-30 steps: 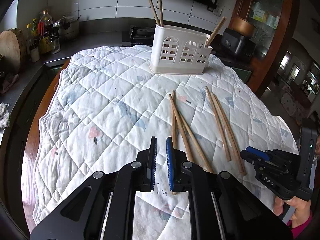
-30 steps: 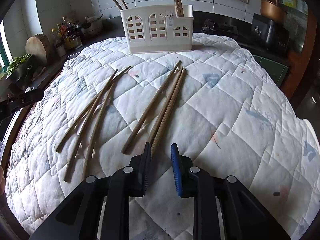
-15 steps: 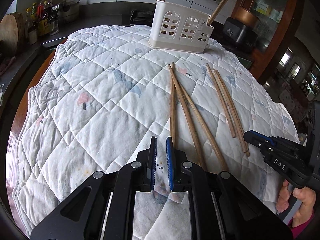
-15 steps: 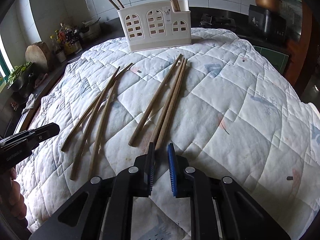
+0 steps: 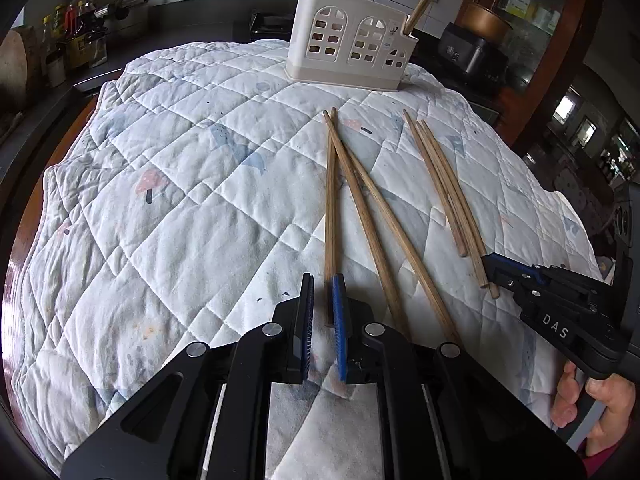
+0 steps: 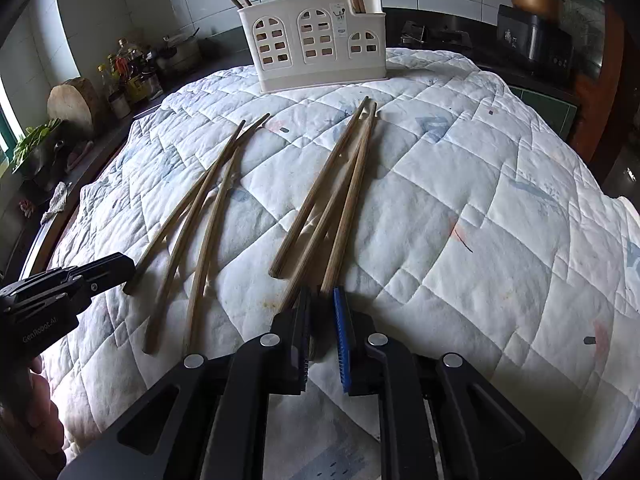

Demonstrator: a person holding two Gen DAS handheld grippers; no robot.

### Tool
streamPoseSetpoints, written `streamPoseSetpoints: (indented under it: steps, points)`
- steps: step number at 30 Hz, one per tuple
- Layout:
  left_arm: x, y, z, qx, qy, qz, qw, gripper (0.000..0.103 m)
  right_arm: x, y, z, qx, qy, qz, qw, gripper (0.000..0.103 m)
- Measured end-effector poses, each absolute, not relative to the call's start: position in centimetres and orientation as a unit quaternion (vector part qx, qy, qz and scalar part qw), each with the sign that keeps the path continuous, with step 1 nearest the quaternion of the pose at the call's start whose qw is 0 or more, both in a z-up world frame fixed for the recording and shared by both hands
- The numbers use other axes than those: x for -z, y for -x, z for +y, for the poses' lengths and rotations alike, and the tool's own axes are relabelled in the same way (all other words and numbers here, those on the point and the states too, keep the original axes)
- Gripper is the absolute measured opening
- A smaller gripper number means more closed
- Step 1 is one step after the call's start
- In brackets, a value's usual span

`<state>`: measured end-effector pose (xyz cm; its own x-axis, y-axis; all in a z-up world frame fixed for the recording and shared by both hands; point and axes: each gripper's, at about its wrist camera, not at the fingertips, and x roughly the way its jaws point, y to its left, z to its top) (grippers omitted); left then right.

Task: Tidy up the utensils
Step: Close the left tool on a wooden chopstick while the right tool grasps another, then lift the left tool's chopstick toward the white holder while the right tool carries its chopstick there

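Both grippers low over loose chopsticks on the quilted worktop. Left gripper [image 5: 323, 294] nearly shut around one chopstick [image 5: 330, 216]; right gripper [image 6: 323, 302], just closing, pinched another [image 6: 347, 216]. Holder [image 6: 316, 40] stood upper centre, presumably their destination.

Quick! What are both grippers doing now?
Left gripper: closed, leftmost chopstick end between fingers, not gripped.
Right gripper: just been closing around rightmost chopstick end; grip cannot be told.
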<state>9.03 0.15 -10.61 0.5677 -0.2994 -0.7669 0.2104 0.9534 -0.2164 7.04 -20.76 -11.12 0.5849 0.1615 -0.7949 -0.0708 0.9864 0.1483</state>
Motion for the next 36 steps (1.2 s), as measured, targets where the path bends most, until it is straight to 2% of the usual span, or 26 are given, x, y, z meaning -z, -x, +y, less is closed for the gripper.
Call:
streamPoseSetpoints:
  steps: [20, 28, 36]
  points:
    - [11.5, -9.6, -2.0, 0.103, 0.015, 0.439, 0.892, 0.008, 10.5, -6.6, -20.1, -0.047, -0.011, 0.429, 0.902, 0.007]
    - [10.4, -9.4, -1.5, 0.104, 0.022, 0.431, 0.896, 0.006, 7.7, -5.7, -21.0, -0.034, 0.005, 0.386, 0.922, 0.007]
    - [6.8, -9.2, -0.7, 0.113, 0.031, 0.391, 0.913, 0.006, 3.3, -5.5, -22.2, -0.031, 0.015, 0.33, 0.943, 0.007]
